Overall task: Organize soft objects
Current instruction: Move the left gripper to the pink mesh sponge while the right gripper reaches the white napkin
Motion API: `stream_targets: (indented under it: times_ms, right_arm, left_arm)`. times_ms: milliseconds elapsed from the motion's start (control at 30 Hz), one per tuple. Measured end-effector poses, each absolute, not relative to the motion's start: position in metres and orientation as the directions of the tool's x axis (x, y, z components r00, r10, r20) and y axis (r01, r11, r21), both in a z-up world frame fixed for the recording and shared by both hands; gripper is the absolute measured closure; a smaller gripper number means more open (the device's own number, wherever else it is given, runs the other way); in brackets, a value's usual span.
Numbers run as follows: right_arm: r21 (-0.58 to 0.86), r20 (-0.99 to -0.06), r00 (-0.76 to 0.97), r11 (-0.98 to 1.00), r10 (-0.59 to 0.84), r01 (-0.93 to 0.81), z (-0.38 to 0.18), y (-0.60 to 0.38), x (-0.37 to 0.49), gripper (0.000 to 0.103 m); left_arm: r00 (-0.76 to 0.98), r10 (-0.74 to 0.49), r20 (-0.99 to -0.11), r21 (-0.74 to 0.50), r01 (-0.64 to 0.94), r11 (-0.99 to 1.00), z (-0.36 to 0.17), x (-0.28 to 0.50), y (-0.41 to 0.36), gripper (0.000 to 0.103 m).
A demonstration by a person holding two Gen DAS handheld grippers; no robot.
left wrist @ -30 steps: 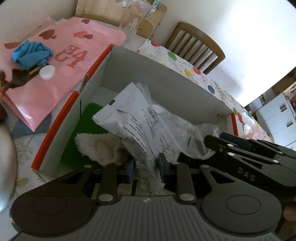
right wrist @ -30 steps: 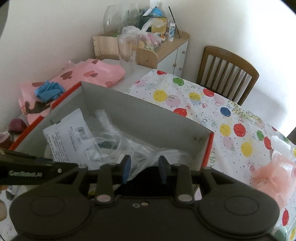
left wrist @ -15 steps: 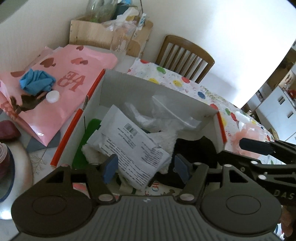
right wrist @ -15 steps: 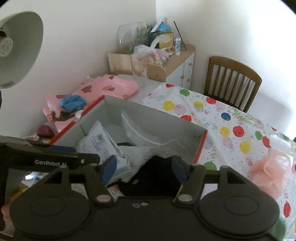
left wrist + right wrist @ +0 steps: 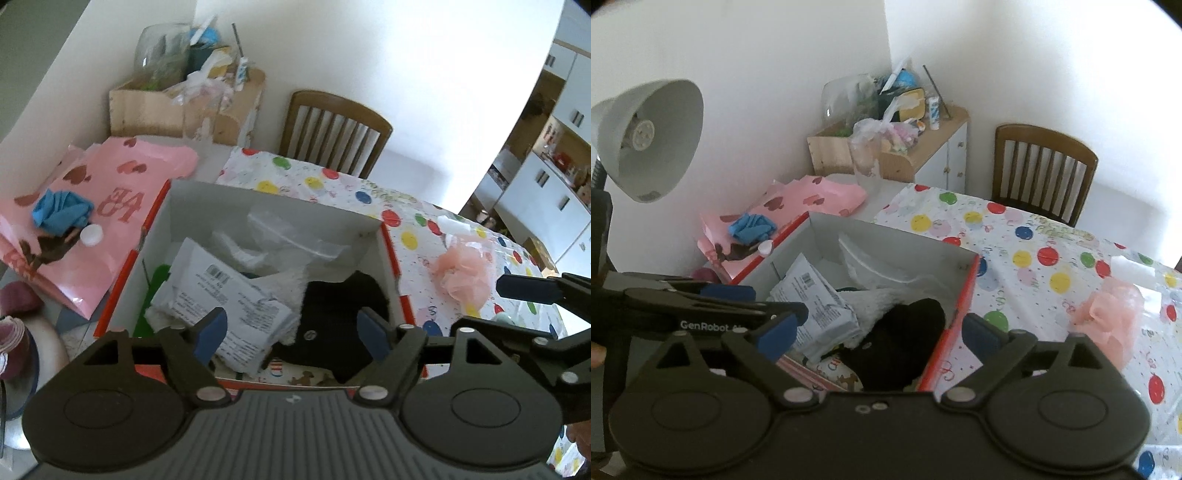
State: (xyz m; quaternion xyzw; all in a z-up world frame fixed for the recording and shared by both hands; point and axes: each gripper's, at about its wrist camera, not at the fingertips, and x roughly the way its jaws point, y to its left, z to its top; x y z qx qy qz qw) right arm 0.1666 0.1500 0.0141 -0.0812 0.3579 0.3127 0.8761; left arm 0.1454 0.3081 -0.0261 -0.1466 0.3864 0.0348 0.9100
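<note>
The red-edged white cardboard box [image 5: 373, 221] is open at the top, yet nearly all its floor is taken: a white printed plastic mailer [image 5: 225, 295], crumpled clear bags [image 5: 280, 236], a white fluffy cloth [image 5: 882, 302] and a black soft item [image 5: 340, 306] crowd it. Bare polka-dot tablecloth [image 5: 1027, 258] lies open between the box and the pink mesh pouf [image 5: 1108, 314]. A grey desk lamp [image 5: 653, 136] hangs over the left approach.
</note>
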Motion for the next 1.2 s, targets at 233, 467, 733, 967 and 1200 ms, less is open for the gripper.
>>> stream_targets:
  times_ms: [233,467,733,967,1200]
  right_arm:
    - [0.099,-0.653,0.580,0.814,0.488,-0.573,0.028,0.110,0.156,0.001]
    - [0.120,-0.639,0.603,0.835,0.479,-0.536,0.037,0.051,0.162,0.001]
    - [0.119,-0.643,0.622,0.861,0.447,-0.495,0.041,-0.022,0.186,0.001]
    - [0.110,-0.651,0.629,0.873,0.424,-0.474,0.037,-0.084,0.212,0.001]
    - [0.075,-0.679,0.627,0.886,0.381,-0.458,0.026,-0.147,0.251,0.001]
  left_arm:
    - [0.714,-0.092,-0.694,-0.223,-0.091,0.970,-0.012,0.146,0.274,0.016]
    - [0.711,-0.137,-0.690,-0.218,-0.024,0.976,-0.004,0.158,0.222,0.010]
    - [0.731,-0.168,-0.662,-0.260,-0.014,0.965,0.002,0.181,0.164,0.002]
    - [0.745,-0.171,-0.645,-0.248,0.007,0.969,0.000,0.210,0.109,0.000]
    - [0.695,-0.186,-0.694,-0.251,0.008,0.968,-0.013,0.254,0.067,0.000]
